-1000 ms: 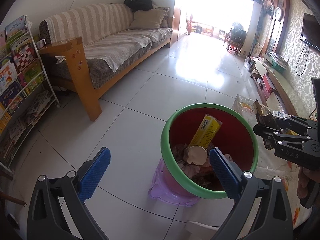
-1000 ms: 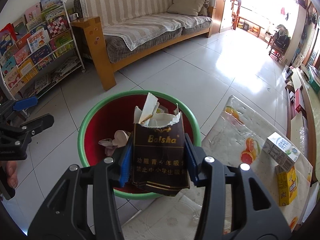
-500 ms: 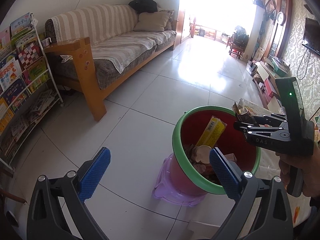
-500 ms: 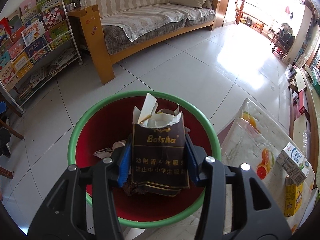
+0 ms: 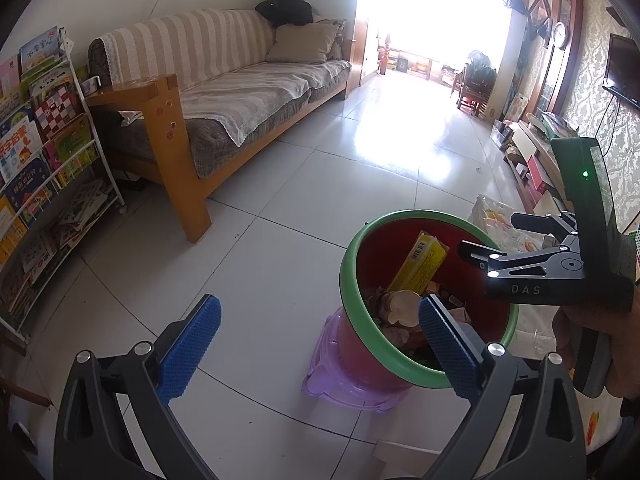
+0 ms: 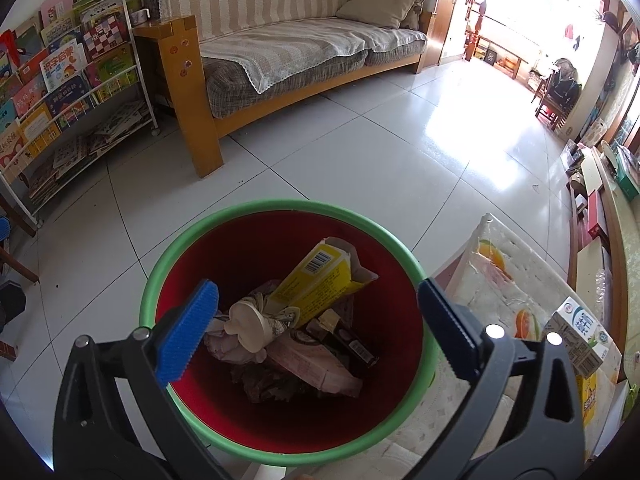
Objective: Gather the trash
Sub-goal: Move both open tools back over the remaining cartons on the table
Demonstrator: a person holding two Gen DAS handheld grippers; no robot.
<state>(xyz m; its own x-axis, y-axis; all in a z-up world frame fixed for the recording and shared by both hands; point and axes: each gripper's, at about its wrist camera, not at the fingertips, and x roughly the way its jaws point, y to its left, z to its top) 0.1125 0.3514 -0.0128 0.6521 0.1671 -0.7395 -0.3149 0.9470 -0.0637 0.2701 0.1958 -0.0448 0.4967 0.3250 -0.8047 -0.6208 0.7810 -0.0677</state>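
A red bin with a green rim [image 6: 224, 220] [image 5: 347, 256] stands on a purple stool [image 5: 320, 380]. Inside lie a yellow carton [image 6: 316, 280] [image 5: 420, 266], a brown cigarette pack [image 6: 348, 340], crumpled paper and other scraps. My right gripper [image 6: 316, 332] is open and empty right above the bin; it also shows in the left wrist view [image 5: 486, 240] over the bin's right rim. My left gripper [image 5: 316, 344] is open and empty, left of and in front of the bin.
A table with a fruit-print cloth [image 6: 500, 280] is right of the bin, with a white milk carton [image 6: 576, 340] and a yellow box [image 6: 588, 396] on it. A wooden sofa [image 5: 240, 92] and a book rack [image 5: 44, 160] stand at the left. Tiled floor [image 5: 320, 184] stretches ahead.
My right gripper opened and the brown cigarette pack dropped into the bin. The right gripper moved further over the bin. The left gripper stayed open, shifting slightly back.
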